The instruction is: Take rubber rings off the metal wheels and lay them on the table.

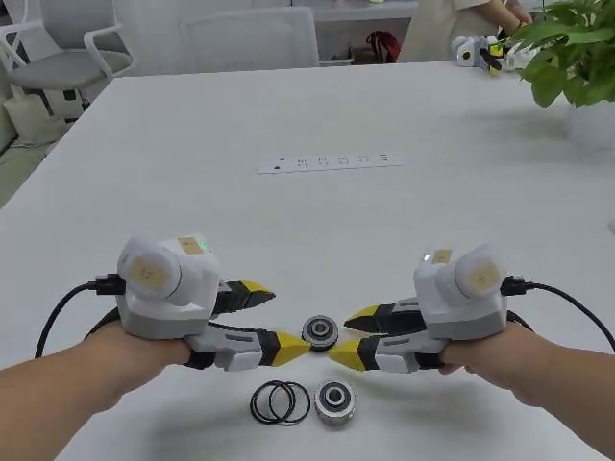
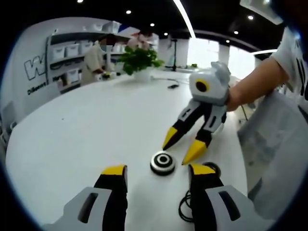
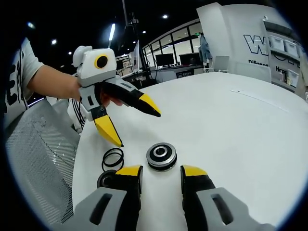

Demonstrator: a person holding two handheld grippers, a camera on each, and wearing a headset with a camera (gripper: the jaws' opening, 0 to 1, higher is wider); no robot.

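Observation:
A metal wheel with a black rubber ring (image 1: 320, 331) (image 2: 162, 162) (image 3: 161, 156) lies flat on the white table (image 1: 317, 211), between the tips of both grippers. My left gripper (image 1: 269, 322) (image 2: 156, 174) stands open on its left, nothing between its fingers. My right gripper (image 1: 352, 333) (image 3: 160, 174) stands open on its right, also empty. A second wheel (image 1: 333, 400) (image 3: 105, 178) lies nearer the table's front edge. Loose black rubber rings (image 1: 280, 401) (image 3: 112, 158) (image 2: 185, 209) lie overlapped just left of that second wheel.
A white socket strip (image 1: 330, 162) lies flat mid-table. A green plant (image 1: 571, 53) (image 2: 138, 58) stands at the far right corner, with a person working beyond it. Office chairs (image 1: 67, 48) stand past the far edge.

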